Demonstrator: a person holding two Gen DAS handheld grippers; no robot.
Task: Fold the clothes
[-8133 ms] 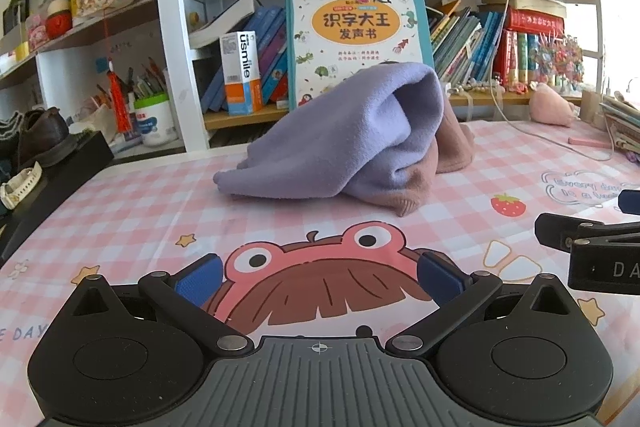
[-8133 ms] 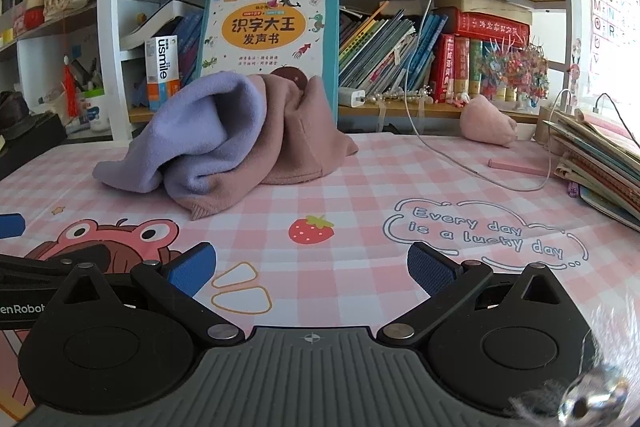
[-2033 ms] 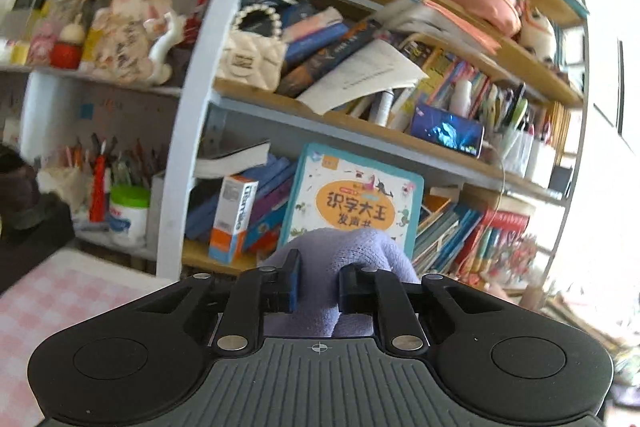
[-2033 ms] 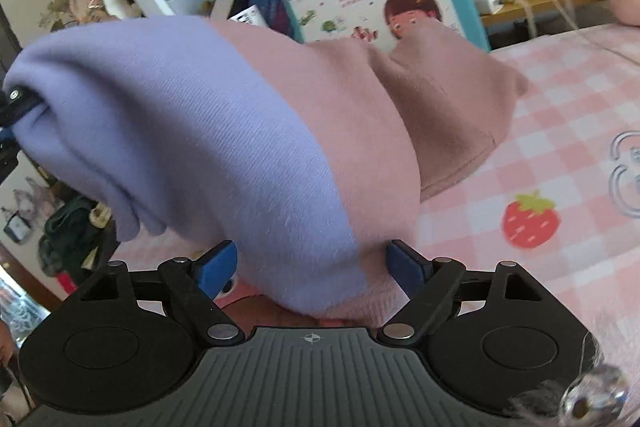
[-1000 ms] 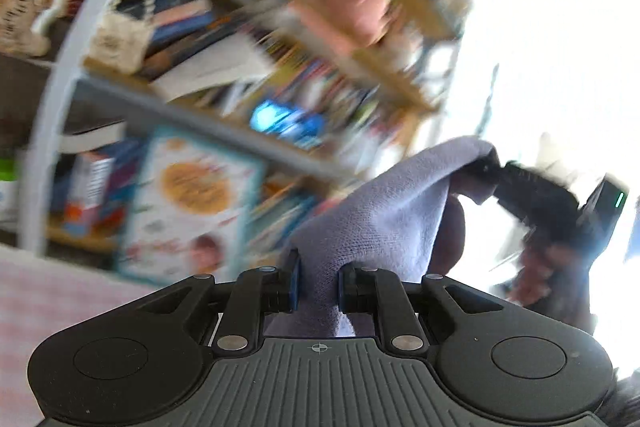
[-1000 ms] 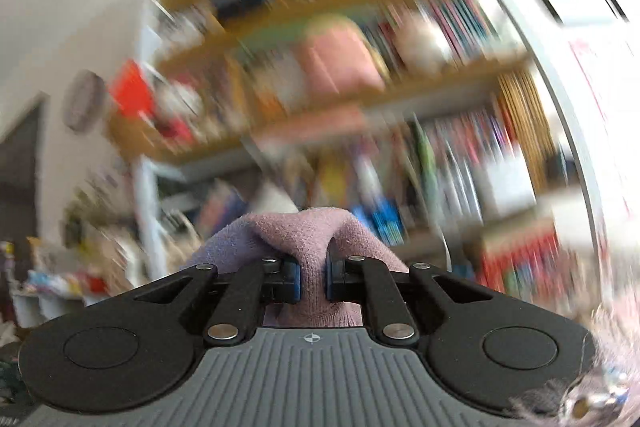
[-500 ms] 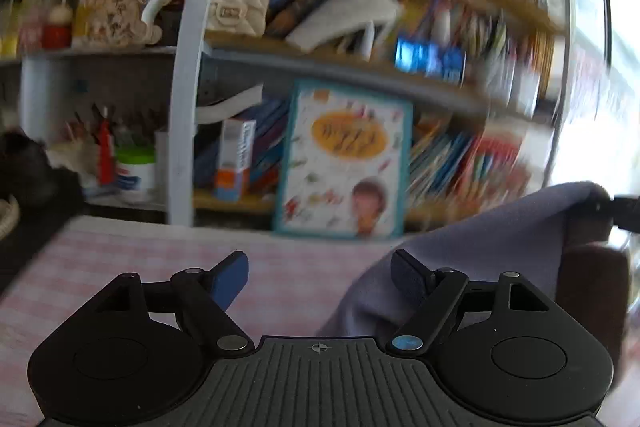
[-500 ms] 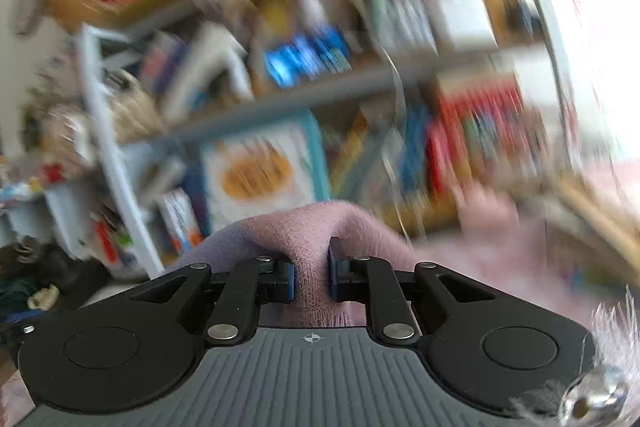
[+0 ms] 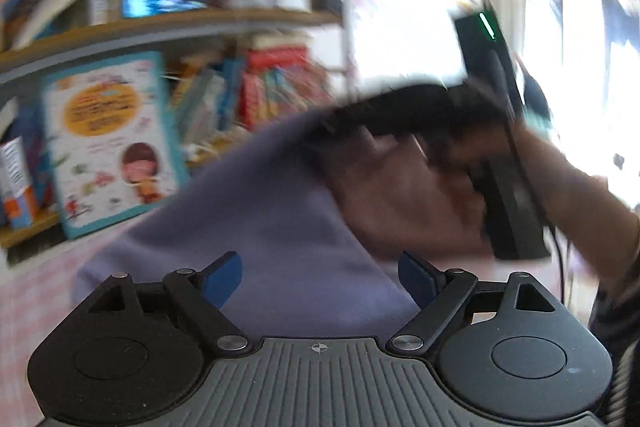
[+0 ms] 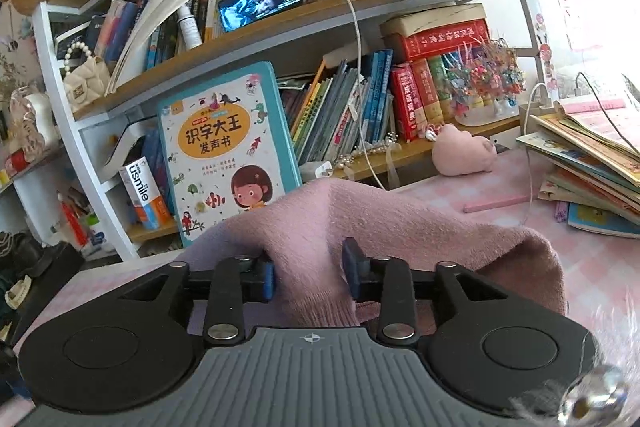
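Note:
The garment is a soft knit piece, lilac on one side (image 9: 272, 227) and pink on the other (image 10: 360, 223). My left gripper (image 9: 320, 277) is open and empty, with the lilac cloth hanging just beyond its blue fingertips (image 9: 224, 279). The left wrist view is blurred by motion. My right gripper (image 10: 308, 271) has its jaws partly apart with a fold of pink cloth lying between them. The right gripper also shows in the left wrist view (image 9: 480, 115), raised at the top of the cloth.
A white bookshelf (image 10: 72, 131) packed with books stands behind the pink checked table (image 10: 600, 267). A large picture book (image 10: 224, 151) leans against it. A book stack (image 10: 588, 171) lies at the right and a pink plush (image 10: 460, 151) near the shelf.
My left gripper has let go of the lilac cloth and swung right. My right gripper's jaws have spread apart around the pink fold and it has come lower.

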